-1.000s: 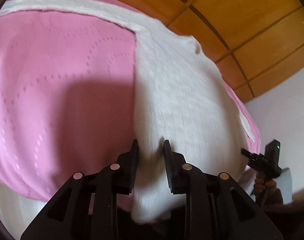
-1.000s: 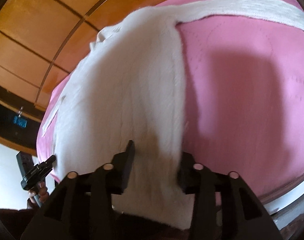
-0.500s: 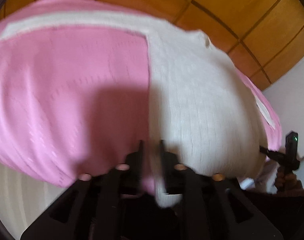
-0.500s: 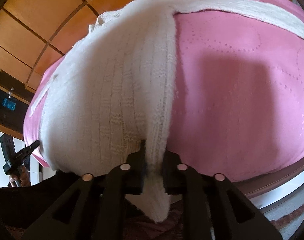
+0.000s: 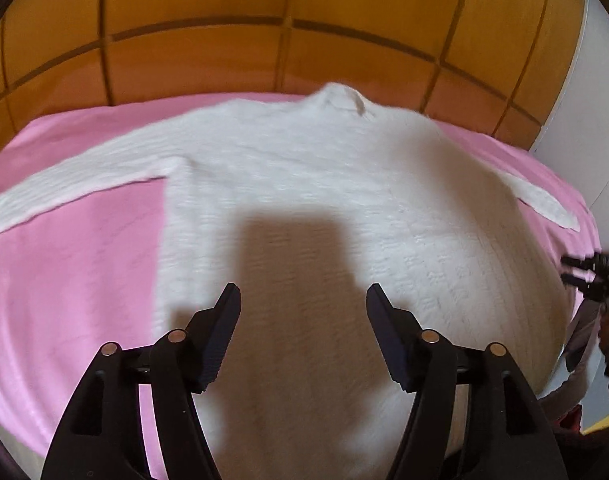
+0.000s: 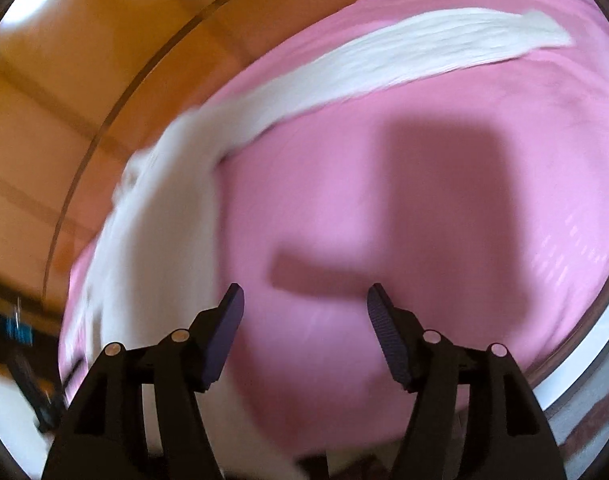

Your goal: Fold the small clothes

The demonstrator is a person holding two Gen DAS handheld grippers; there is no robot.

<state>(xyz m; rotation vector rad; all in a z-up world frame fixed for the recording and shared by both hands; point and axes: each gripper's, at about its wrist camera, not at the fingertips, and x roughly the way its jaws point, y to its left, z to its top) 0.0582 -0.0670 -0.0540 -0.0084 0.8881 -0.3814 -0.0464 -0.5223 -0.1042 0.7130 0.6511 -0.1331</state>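
Starting with the left wrist view, we see the left gripper (image 5: 303, 300) with its jaws spread wide and nothing between them, hovering above the body of a white knit sweater (image 5: 344, 208). The sweater lies flat on a pink bedspread (image 5: 72, 264), collar (image 5: 342, 98) at the far side toward an orange wooden panelled wall (image 5: 264, 52). One sleeve (image 5: 76, 188) runs out to the left across the pink, the other sleeve's cuff (image 5: 544, 202) pokes out at the right. A dark blocky shadow (image 5: 296, 264) falls on the knit just ahead of the fingertips (image 5: 230, 300). At the far right edge we catch the right gripper (image 5: 576, 270), small and partly cut off; its prongs look apart, but we can't tell more from here. A white wall (image 5: 584, 100) shows top right.

Moving to the right wrist view, heavily blurred. The right gripper (image 6: 304, 300) is wide open too, gripping nothing, and it hangs over bare pink bedspread (image 6: 464, 280), not over the knit. The white knit sweater (image 6: 156, 220) sits to the left of the fingers, its edge passing just beside the left fingertip (image 6: 232, 304). Its sleeve (image 6: 404, 52) stretches up and right across the pink, ending at a cuff (image 6: 544, 28) near the top right. A shadow (image 6: 424, 208) lies on the bedspread ahead of the jaws. The wooden wall (image 6: 84, 92) fills the upper left. Low left we see a dark smeared object (image 6: 32, 384), too blurred to name.
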